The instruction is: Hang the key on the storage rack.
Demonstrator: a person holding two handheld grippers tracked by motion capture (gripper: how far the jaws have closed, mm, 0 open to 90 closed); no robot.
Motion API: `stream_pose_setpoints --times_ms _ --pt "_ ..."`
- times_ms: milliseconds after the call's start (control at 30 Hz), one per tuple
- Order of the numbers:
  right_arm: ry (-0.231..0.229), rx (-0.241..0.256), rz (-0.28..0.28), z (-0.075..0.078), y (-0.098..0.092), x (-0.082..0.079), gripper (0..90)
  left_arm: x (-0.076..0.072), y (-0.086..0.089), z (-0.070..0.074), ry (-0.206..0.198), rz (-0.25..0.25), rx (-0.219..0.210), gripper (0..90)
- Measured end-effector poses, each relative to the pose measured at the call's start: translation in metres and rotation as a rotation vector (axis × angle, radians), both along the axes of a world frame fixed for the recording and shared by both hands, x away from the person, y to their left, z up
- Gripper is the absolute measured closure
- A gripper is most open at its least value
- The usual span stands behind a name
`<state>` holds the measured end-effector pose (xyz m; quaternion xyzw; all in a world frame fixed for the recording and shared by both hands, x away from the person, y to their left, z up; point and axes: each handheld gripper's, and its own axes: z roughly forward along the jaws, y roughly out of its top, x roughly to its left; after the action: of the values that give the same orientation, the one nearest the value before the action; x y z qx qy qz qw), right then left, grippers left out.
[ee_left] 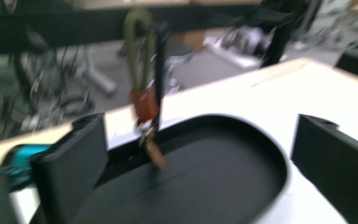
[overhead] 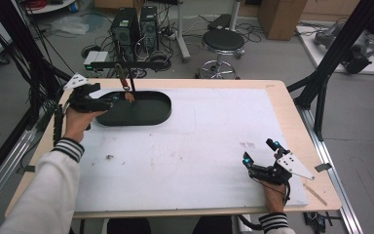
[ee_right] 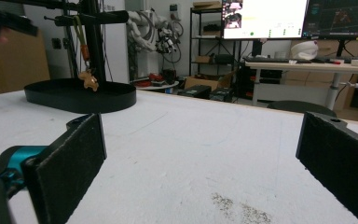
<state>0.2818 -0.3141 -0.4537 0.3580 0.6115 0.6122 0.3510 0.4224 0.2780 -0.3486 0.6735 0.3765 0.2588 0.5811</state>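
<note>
While the left gripper (overhead: 108, 101) hovers at the near-left rim of the black oval tray (overhead: 151, 115), its jaws spread wide and grasping nothing, a small keychain (ee_left: 145, 105) hangs just ahead of them from a stand's crossbar (overhead: 126, 64): an olive loop, a red-brown tag, and a tan charm dangling just above the tray floor beside the black upright post (ee_left: 159, 79). The tray sits at the table's far-left corner. The right gripper (overhead: 260, 156), jaws likewise apart and empty, rests near the front-right edge of the white mat (overhead: 199, 146), well apart from the tray.
</note>
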Motion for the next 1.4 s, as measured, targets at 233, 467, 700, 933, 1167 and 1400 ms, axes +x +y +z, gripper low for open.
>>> stream_pose_setpoints --times_ms 233,467,700,933,1167,1400 --pt "0.007 -0.001 0.0 0.0 0.0 0.0 0.4 -0.05 0.02 -0.008 -0.072 -0.041 -0.015 1.7" --pt "0.012 -0.002 0.001 0.0 0.0 0.001 0.4 -0.09 0.029 -0.031 -0.111 -0.066 -0.049 1.7" --pt "0.007 -0.005 -0.002 0.0 0.001 0.001 0.4 -0.117 0.029 -0.063 -0.119 -0.057 -0.044 1.7" --pt "0.007 -0.014 -0.001 0.0 0.001 0.001 0.5 -0.136 0.018 -0.087 -0.148 -0.07 -0.027 1.7" --pt "0.012 -0.014 -0.001 0.0 0.002 0.001 0.4 -0.146 0.013 -0.103 -0.156 -0.066 -0.031 1.7" --pt "0.011 -0.023 -0.006 0.001 0.002 0.002 0.5 -0.151 0.013 -0.104 -0.194 -0.05 -0.031 1.7"
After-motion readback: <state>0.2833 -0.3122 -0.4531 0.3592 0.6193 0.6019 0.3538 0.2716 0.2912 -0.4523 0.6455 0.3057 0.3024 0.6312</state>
